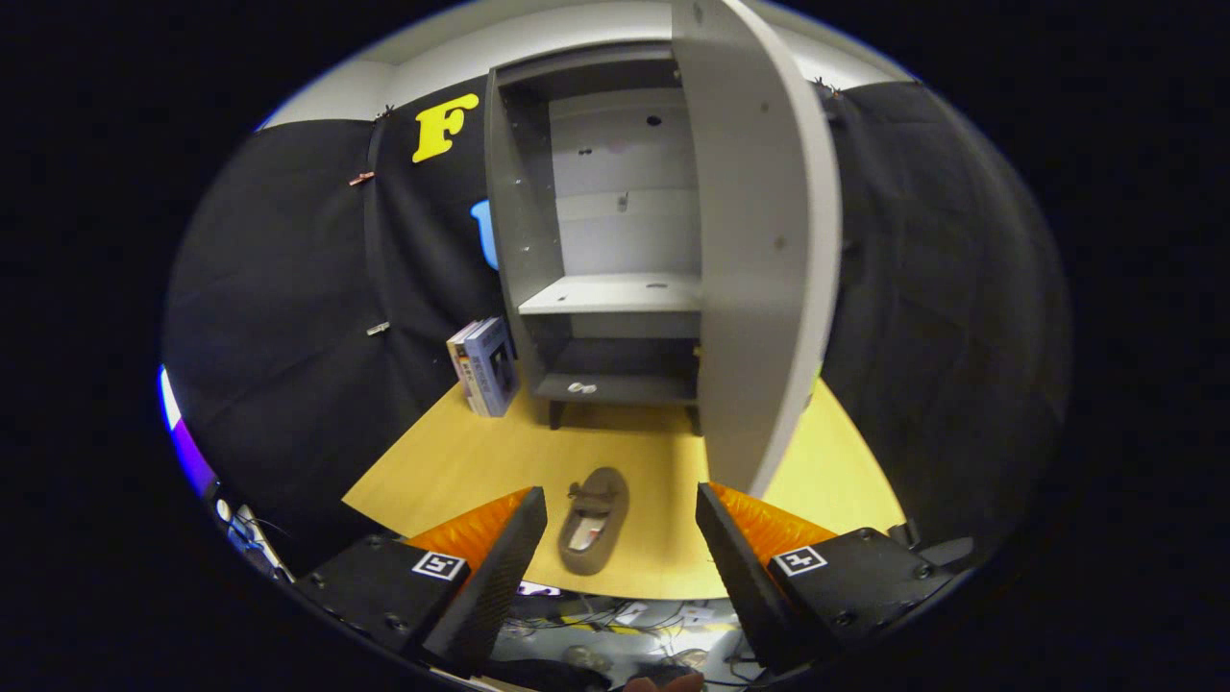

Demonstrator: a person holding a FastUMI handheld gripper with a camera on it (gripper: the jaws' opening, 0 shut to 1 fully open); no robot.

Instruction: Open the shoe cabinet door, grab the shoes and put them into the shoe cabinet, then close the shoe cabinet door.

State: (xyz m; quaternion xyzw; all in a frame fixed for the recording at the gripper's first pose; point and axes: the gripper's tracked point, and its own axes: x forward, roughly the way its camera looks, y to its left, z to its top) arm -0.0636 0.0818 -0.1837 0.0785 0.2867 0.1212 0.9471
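Gripper (620, 524) fingers wide open above brown shoe (594, 520) near floor's front edge; cabinet door (764, 240) open.

Shoe (594, 519) lies on the floor (461, 461) before the cabinet (615, 288); books (483, 367) stand left of it.
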